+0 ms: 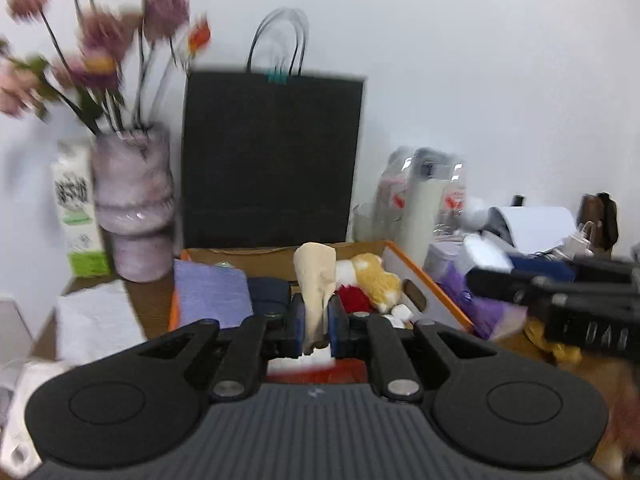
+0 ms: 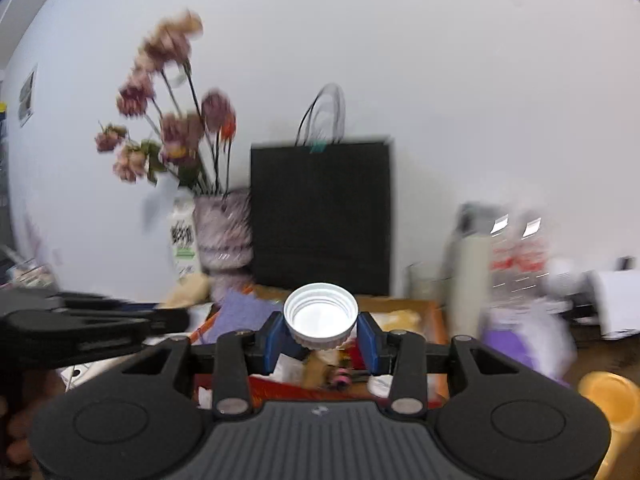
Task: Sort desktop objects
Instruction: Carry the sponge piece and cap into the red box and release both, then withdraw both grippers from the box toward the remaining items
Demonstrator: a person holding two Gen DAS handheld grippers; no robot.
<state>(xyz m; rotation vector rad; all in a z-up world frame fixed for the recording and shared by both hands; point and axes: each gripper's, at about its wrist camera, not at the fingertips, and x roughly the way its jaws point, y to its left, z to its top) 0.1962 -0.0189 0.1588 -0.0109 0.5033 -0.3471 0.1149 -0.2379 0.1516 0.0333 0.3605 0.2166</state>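
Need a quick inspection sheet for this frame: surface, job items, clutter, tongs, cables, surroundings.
Surface: brown wooden desk, mostly covered.
Job's things: crumpled beige tissue and white ribbed plastic cap, both held; orange-edged cardboard box holding a purple cloth and a yellow-white plush toy.
Clutter: black paper bag, mottled purple vase of pink flowers, white-green carton, clear plastic bags.
Tongs: left tongs shut on the tissue; right tongs shut on the cap.
Cables: nothing seen.
Surroundings: plain white wall.
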